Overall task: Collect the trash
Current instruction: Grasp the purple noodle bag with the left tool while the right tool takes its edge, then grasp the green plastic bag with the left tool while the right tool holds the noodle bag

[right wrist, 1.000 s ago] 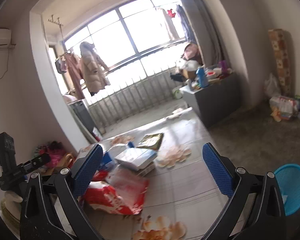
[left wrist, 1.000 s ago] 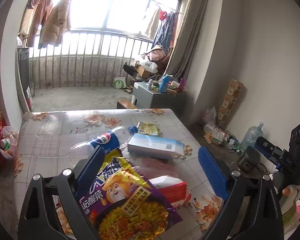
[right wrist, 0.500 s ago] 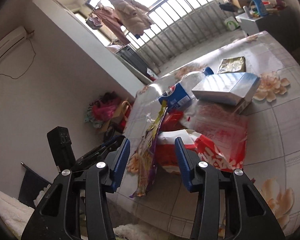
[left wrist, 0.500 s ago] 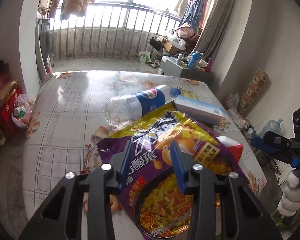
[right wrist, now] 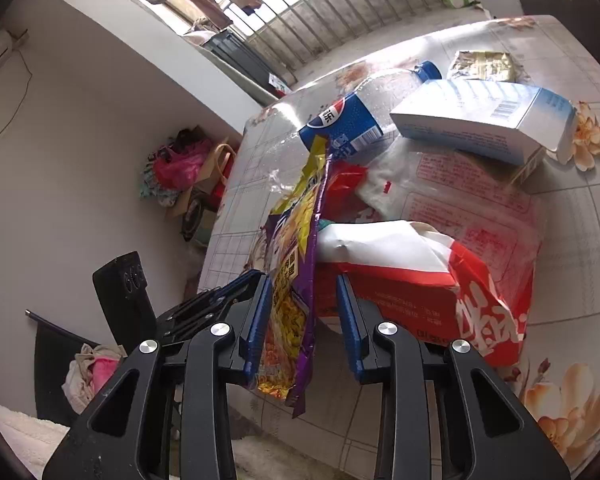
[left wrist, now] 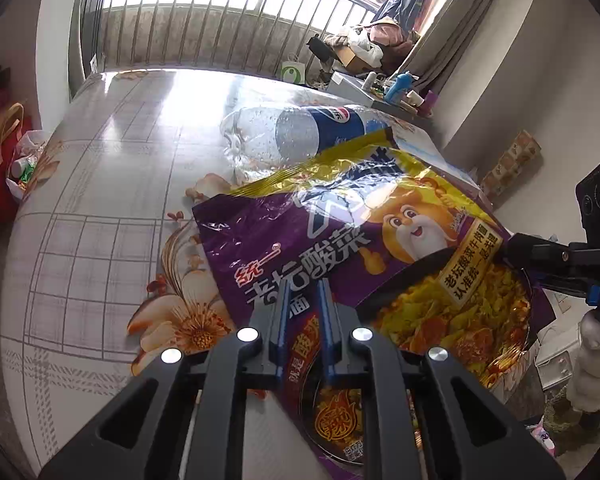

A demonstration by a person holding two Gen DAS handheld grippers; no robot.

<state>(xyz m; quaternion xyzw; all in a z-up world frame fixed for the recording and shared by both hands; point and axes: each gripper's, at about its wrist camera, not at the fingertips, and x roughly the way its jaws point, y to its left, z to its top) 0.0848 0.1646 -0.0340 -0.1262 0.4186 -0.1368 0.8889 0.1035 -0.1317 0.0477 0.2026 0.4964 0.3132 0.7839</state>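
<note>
So the left gripper point(left wrist: 304, 286) sits low over the table point(left wrist: 100, 200), its jaws closing with only a thin gap, and a fold of the purple noodle bag point(left wrist: 379, 240) runs up between them, though I can't tell if the pads actually pinch it. From the right wrist view that same bag point(right wrist: 300, 248) stands on edge between the right gripper point(right wrist: 301, 292) jaws, which are closing too; the left pad looks right against it, the right pad apart. Just behind sits a torn red carton point(right wrist: 439, 292), then a clear red-printed bag point(right wrist: 471, 196), then the Pepsi bottle point(right wrist: 351, 116) and white box point(right wrist: 479, 116) farther back.
</note>
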